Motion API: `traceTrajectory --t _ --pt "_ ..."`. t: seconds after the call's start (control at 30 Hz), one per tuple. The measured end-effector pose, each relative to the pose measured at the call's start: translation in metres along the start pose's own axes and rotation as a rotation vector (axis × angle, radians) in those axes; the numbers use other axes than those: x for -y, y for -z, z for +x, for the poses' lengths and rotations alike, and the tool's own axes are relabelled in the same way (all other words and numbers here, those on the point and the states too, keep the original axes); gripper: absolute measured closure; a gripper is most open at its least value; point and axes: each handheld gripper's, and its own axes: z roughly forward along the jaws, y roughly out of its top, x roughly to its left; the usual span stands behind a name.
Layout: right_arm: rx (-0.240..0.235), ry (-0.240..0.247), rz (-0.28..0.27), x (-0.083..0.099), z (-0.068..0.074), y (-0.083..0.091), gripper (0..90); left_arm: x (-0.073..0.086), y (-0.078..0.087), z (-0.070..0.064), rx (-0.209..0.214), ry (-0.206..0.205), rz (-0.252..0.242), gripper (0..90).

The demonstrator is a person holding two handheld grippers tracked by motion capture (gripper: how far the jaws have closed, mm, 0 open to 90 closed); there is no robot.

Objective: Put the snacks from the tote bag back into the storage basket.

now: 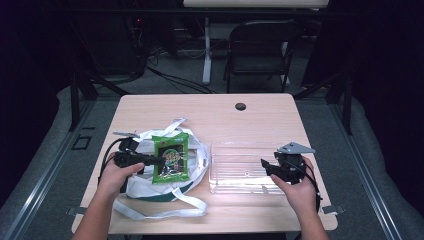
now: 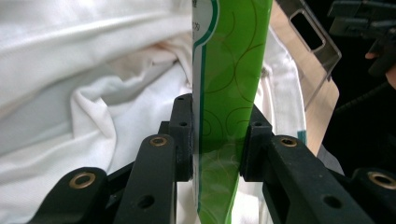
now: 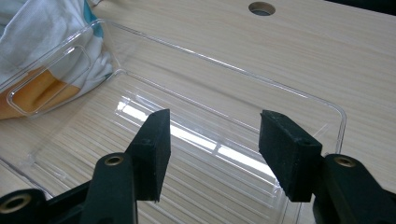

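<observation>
Left gripper (image 1: 150, 160) is at near-left, clamped on the near edge of the green snack packet (image 1: 171, 158). The left gripper view confirms it: both pads pinch the packet (image 2: 224, 93) with the film running straight up between them, no gap.

The packet sits over the white cloth bag (image 1: 140, 185), which is bunched on the left half of the table (image 1: 210, 112) with its straps trailing toward the near edge. Bag fabric (image 2: 70, 93) is directly behind the packet in the left gripper view. Can't tell whether the packet is lifted clear or resting on the bag.

Packet long axis runs near-far; the left gripper grips it from the left side, roughly across that axis.

Right gripper (image 1: 266, 168) is at near-right, jaws apart, holding nothing, hovering over the right end of the clear plastic tray (image 1: 220, 150). The right gripper view shows tray floor (image 3: 224, 116) between the two pads, no contact visible.

Key relation: the tray lies just right of the packet, nearly touching the bag's edge, long axis left-right. Judgement: the likely move is packet into tray, a short carry to the right by the left hand. The packet may need turning to match the tray's long axis. The right gripper is nearer the tray and could steady it.

Far side: table grommet hole (image 1: 240, 106), folding chair (image 1: 260, 47) beyond.
</observation>
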Motion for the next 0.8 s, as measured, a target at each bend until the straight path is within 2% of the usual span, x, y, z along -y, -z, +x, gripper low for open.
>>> traceTrajectory --t 0.17,0.3,0.53,0.7,0.8 --pt "0.001 0.032 0.005 -0.001 0.002 0.000 43.6 -0.002 0.006 -0.004 -0.012 -0.041 -0.074 72.0" --pt "0.001 0.070 -0.003 -0.001 0.005 -0.001 43.5 -0.003 0.009 -0.007 -0.028 -0.082 -0.108 72.1" --pt "-0.009 0.102 0.006 -0.001 0.007 -0.003 42.2 -0.005 0.014 -0.013 -0.058 -0.142 -0.169 72.1" --pt "0.000 0.152 0.012 -0.001 0.011 -0.004 42.0 -0.006 0.017 -0.018 -0.082 -0.187 -0.206 72.2" --pt "-0.018 0.178 0.022 -0.002 0.013 -0.004 42.7 -0.006 0.018 -0.021 -0.089 -0.209 -0.221 72.2"
